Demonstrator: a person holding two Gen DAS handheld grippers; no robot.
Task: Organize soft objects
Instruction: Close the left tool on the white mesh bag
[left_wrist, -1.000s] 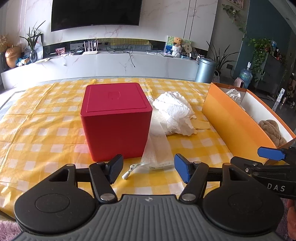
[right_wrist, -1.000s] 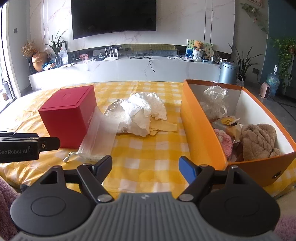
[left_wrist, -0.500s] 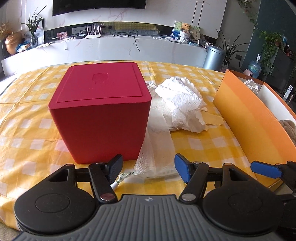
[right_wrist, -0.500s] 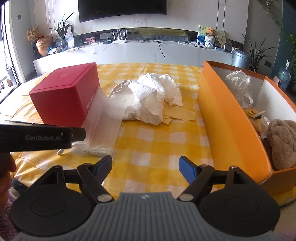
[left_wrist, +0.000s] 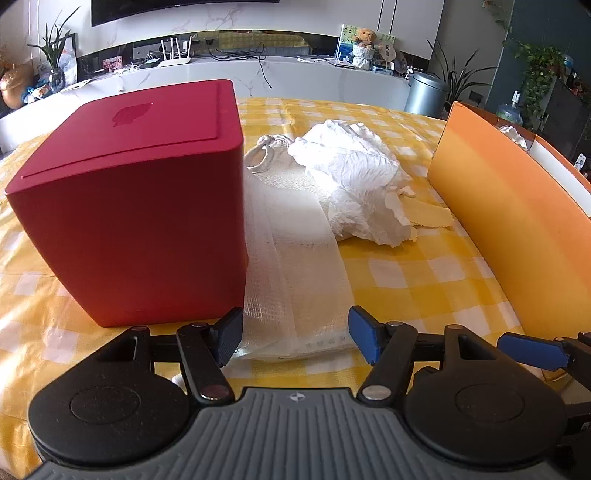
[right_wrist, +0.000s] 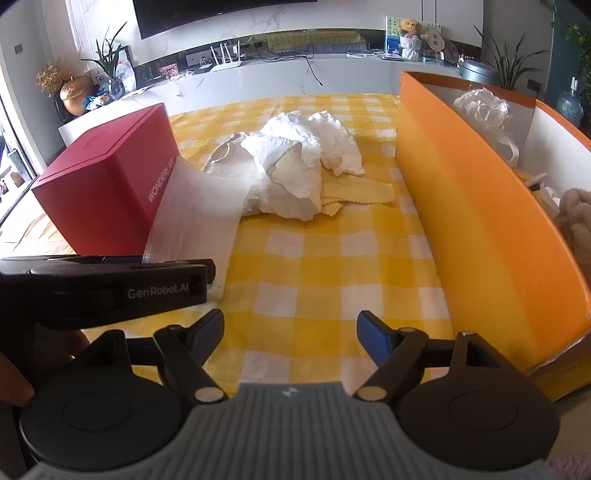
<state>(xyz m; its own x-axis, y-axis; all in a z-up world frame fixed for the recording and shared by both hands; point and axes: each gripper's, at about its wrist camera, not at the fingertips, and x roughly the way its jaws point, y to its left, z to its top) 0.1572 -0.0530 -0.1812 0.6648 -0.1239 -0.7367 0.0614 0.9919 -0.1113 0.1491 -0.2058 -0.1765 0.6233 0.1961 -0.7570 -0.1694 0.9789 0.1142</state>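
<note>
Both grippers have their jaws spread wide with nothing clamped. The left gripper (left_wrist: 295, 334) hangs low over the near end of a sheer white mesh bag (left_wrist: 295, 280), whose edge lies between the spread fingers; whether either pad touches it I cannot tell. The right gripper (right_wrist: 290, 334) has only bare cloth between its jaws, and holds nothing.

A yellow and white checked cloth (right_wrist: 314, 266) covers the surface. Behind it runs a long white cabinet (left_wrist: 295, 74) with a router, cables, plants and a small teddy bear; a dark screen hangs on the wall above, and a grey bin stands to the right.

The soft things lie in the middle of the surface: a crumpled white cloth (right_wrist: 295, 166) heaped on the far end of the mesh bag, with a flat yellow cloth (right_wrist: 362, 194) with zigzag edges poking out from under it on the right. A red box (left_wrist: 136, 199) with its lid on stands to the left, its side touching the mesh bag. An orange box (right_wrist: 480, 206), open at the top, stands to the right, well apart from the pile; inside it show a white bundle (right_wrist: 484, 107) and a tan woolly item (right_wrist: 576, 218). The red box is close on the left gripper's left side.
</note>
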